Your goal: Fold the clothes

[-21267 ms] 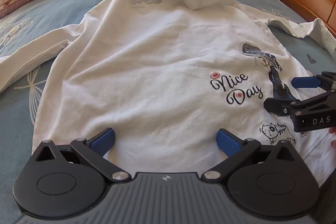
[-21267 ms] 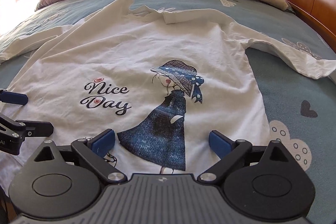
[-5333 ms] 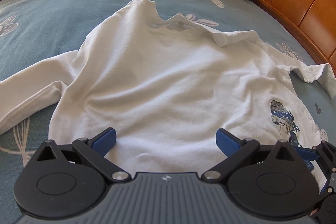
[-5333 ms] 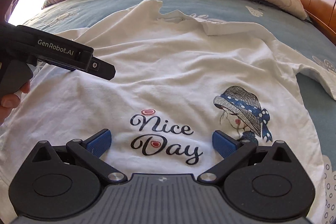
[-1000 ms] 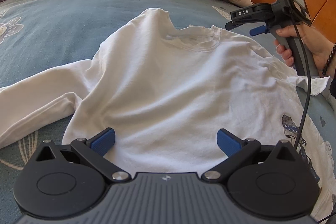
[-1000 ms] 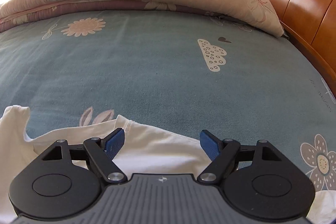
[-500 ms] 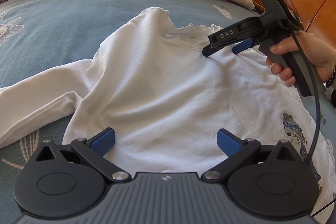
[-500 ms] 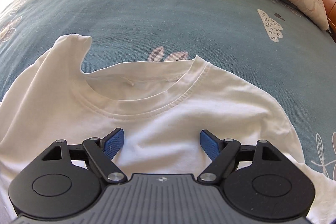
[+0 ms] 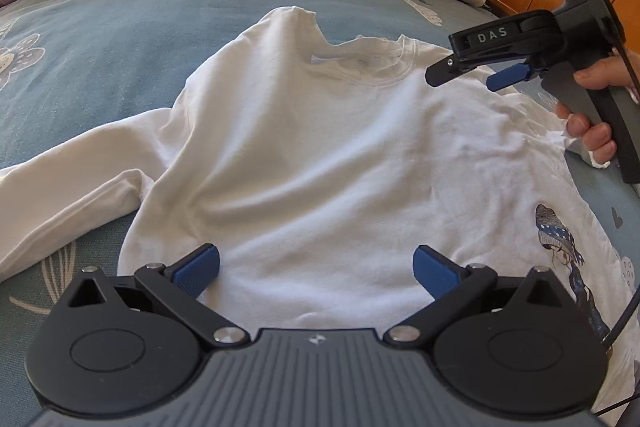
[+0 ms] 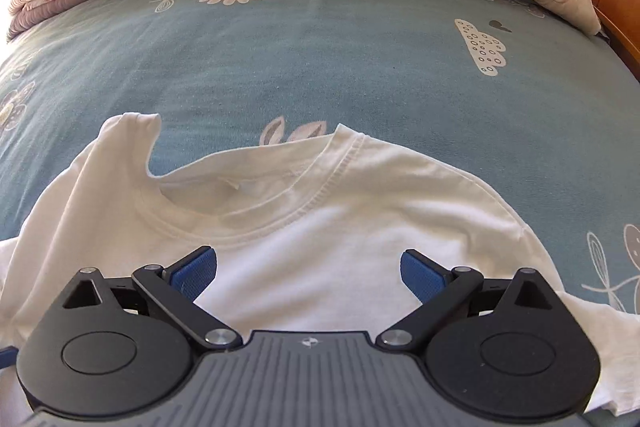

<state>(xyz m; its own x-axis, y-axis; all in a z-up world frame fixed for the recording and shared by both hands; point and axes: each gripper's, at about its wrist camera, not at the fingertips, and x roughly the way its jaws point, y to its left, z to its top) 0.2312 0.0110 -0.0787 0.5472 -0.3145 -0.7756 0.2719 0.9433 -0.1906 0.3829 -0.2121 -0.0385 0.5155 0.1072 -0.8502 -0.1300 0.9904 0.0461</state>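
Spread across a blue flower-printed bedsheet (image 10: 320, 59), the white cotton long-sleeved shirt (image 9: 320, 163) lies partly folded, and with the left gripper (image 9: 316, 269) spread empty and the right gripper (image 10: 309, 269) opening over the collar with only flat cloth between its pads, the loose left sleeve (image 9: 68, 187) likely needs folding next.

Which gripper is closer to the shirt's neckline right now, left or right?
Right. The right gripper, jaws opening with nothing between them, is just beside the neckline; the left gripper is back over the shirt's body.
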